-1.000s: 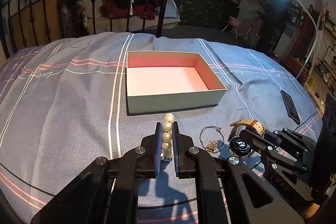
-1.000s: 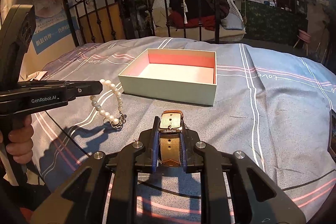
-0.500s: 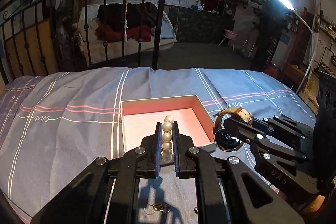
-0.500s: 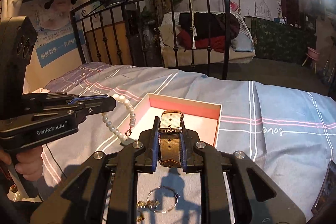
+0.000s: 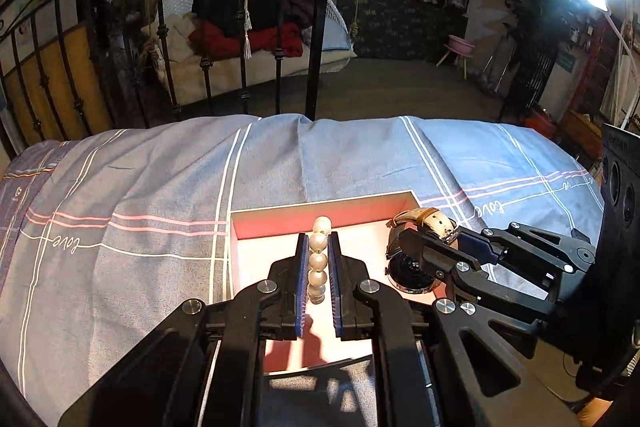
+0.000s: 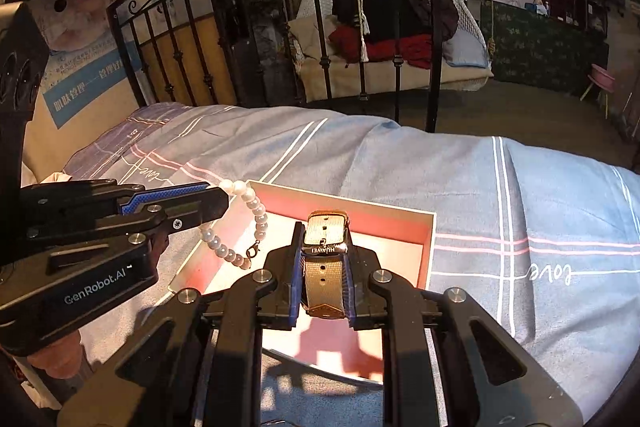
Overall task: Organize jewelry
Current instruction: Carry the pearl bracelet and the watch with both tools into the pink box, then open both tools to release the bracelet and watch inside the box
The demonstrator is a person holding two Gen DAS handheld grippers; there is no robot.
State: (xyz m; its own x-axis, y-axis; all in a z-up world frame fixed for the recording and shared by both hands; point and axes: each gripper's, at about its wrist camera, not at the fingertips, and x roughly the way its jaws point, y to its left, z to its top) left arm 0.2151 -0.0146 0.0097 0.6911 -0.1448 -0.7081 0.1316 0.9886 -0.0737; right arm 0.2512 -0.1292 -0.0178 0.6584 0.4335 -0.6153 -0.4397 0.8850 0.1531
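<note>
Left gripper (image 5: pixel 318 267): jaws nearly closed, clamped on a pearl bracelet (image 5: pixel 319 259). A short run of beads stands between the pads; in the right wrist view the rest of the loop, clasp included, hangs below the jaws over the near-left corner of the box (image 6: pixel 428 247).

Right gripper (image 6: pixel 323 259): jaws narrowly apart, closed on the woven strap of a watch (image 6: pixel 325 259). In the left wrist view the watch face hangs under the jaws, inside the box's right wall or just above it; cannot tell whether it touches the floor of the box.

Box: open, pale outside, pink-red inside, sitting on the bed (image 5: pixel 140 187) with its striped blue-grey cover. Both grippers are over the box, left gripper toward its left side, right gripper toward its right. The box floor that shows is bare; no piece has been laid in it yet.

Beyond the box: bedcover only, then a black iron bed frame (image 5: pixel 320 27).

Progress, as judged: both pieces picked up and carried over the box, neither released. Left to do: lower and let go of bracelet and watch. Whether other jewelry waits on the bed cannot be told from these views.
</note>
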